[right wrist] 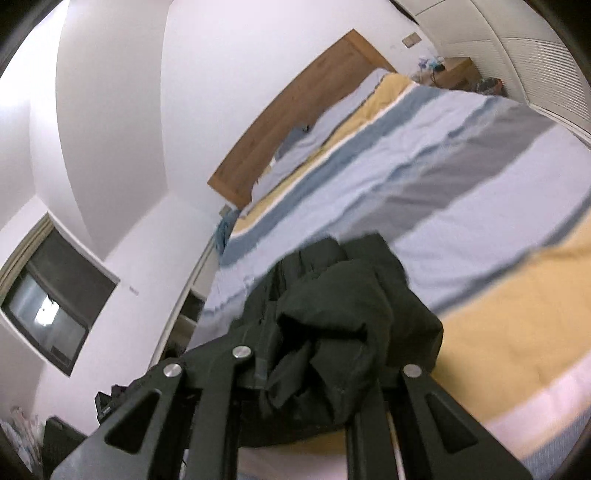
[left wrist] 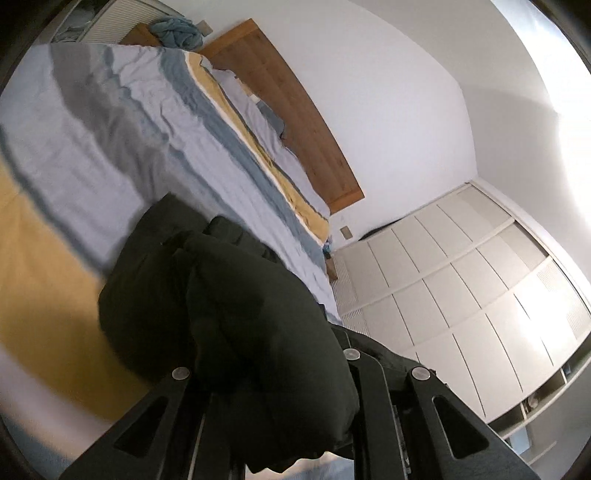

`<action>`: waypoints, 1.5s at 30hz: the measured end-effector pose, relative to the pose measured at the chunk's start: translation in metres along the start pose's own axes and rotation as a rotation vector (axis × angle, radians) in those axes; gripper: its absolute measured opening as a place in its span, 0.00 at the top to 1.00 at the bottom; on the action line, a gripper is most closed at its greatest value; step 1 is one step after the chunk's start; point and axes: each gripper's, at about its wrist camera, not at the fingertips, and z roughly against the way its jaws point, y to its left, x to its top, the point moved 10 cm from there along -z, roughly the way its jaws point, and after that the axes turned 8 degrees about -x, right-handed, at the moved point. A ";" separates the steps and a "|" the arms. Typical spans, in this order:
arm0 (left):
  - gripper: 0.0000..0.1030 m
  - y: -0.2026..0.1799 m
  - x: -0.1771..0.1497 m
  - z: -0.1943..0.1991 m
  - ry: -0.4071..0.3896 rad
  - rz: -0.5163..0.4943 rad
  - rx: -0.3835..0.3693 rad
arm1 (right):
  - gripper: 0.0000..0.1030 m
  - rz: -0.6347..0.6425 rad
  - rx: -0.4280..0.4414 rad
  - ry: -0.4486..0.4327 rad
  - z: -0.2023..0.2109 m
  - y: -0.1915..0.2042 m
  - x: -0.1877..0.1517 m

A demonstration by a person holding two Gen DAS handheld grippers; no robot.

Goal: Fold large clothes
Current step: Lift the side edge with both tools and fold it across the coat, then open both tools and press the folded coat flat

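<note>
A dark, almost black garment (left wrist: 229, 314) is bunched up and lifted above the bed. In the left wrist view it drapes over my left gripper (left wrist: 269, 354), which is shut on a fold of it; the fingertips are hidden under the cloth. In the right wrist view the same garment (right wrist: 343, 314) hangs crumpled over my right gripper (right wrist: 325, 362), which is also shut on the fabric with its tips buried in the folds. Both views are tilted and blurred.
Below lies a bed with a duvet (left wrist: 110, 129) (right wrist: 461, 177) striped in blue, grey and yellow, and a wooden headboard (left wrist: 288, 110) (right wrist: 295, 122). A white wardrobe (left wrist: 461, 277) stands beside it. A blue cloth heap (left wrist: 177, 31) sits by the bed head. A window (right wrist: 55, 299) is on the side wall.
</note>
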 end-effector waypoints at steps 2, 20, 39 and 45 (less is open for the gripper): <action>0.88 0.006 0.027 -0.027 -0.012 0.005 -0.001 | 0.88 0.000 -0.007 -0.007 -0.025 0.004 0.024; 0.81 0.231 0.157 -0.279 0.123 0.109 0.267 | 0.87 -0.126 -0.276 0.145 -0.336 -0.103 0.106; 0.01 0.210 0.195 -0.287 0.123 0.210 0.261 | 0.21 -0.187 -0.220 0.204 -0.351 -0.091 0.133; 0.01 0.195 0.205 -0.259 0.104 0.129 0.432 | 0.21 -0.147 -0.254 0.164 -0.323 -0.074 0.162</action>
